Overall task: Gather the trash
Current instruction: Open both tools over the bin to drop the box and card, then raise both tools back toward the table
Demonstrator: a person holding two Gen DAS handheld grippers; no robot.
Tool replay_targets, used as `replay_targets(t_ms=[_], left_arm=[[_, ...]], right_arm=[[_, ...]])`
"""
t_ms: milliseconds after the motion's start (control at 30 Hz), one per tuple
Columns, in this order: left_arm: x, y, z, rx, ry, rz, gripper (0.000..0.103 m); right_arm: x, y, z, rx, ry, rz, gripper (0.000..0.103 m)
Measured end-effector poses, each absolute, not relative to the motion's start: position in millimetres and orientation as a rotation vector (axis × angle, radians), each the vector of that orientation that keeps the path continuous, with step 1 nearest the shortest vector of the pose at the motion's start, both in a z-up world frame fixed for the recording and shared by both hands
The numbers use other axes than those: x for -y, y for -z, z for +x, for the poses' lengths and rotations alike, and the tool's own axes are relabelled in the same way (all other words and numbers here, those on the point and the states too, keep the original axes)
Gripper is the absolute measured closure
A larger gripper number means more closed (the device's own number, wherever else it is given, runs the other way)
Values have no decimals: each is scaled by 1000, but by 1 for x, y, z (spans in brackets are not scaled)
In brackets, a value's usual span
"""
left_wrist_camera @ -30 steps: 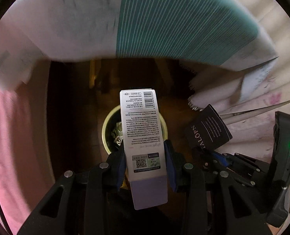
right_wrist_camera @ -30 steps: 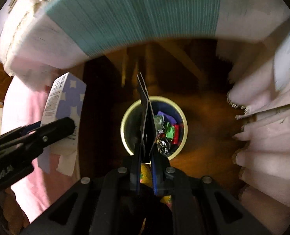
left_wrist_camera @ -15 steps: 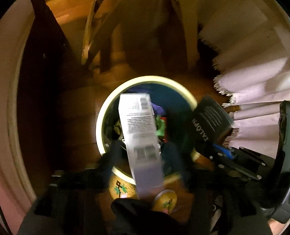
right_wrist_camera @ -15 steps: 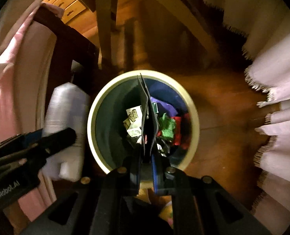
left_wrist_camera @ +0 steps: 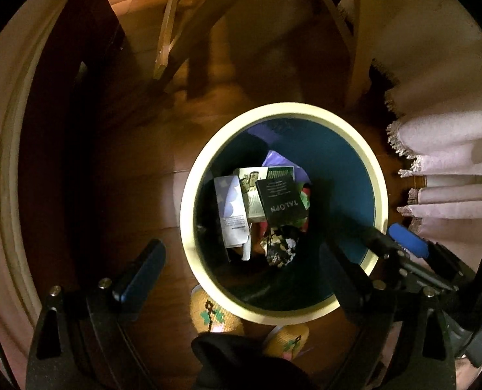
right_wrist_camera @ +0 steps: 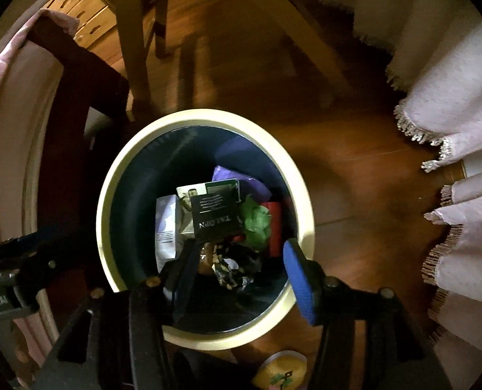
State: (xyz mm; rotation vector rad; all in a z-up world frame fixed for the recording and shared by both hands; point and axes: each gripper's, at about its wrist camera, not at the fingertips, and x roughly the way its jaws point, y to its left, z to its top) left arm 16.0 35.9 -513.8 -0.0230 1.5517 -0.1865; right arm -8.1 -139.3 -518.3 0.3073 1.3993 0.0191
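- We look straight down into a round waste bin (left_wrist_camera: pixel 188 227) with a cream rim and dark blue inside; it stands on a wooden floor (left_wrist_camera: pixel 136 162).
- Left tool (left_wrist_camera: pixel 241 260): jaws spread wide, having just been opening, with nothing between them. One finger (left_wrist_camera: pixel 140 269) sits over the floor left of the bin, the other over the bin's near right rim.
- Right tool (right_wrist_camera: pixel 241 276): jaws parted about halfway, having just been opening, nothing gripped. Its blue pad (right_wrist_camera: pixel 297 279) hangs over the bin's right rim, the other finger over the bin's inside.
- Black "TALOPN" card packet (left_wrist_camera: pixel 281 203) lies loose inside the bin, on top of the heap, near the middle.
- White and lilac carton (left_wrist_camera: pixel 231 214) lies inside the bin too, against the left wall, barcode end toward us.
- Under them we note a pale box with green print (left_wrist_camera: pixel 257 178), a purple wrapper (right_wrist_camera: pixel 227 175), green crumpled paper (right_wrist_camera: pixel 257 221), something red (right_wrist_camera: pixel 275 224), and black-and-white crumpled foil (left_wrist_camera: pixel 280 243) at the near side.
- Two yellow knitted slippers (left_wrist_camera: pixel 214 312) show on the floor just below the bin's near rim.
- A fringed pale cloth (left_wrist_camera: pixel 436 136) hangs at the right; wooden chair legs (left_wrist_camera: pixel 166 32) stand beyond the bin.
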Motion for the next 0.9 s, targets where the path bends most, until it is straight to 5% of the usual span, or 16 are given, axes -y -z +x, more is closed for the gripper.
replay_targets(t_ms=[433, 900], left_arm=[[-26, 429, 7, -1484, 188, 10, 9], [-26, 219, -11, -1360, 187, -32, 9]], right_arm=[[141, 436, -10, -1355, 19, 348, 49], [155, 229, -26, -1248, -10, 352, 49]])
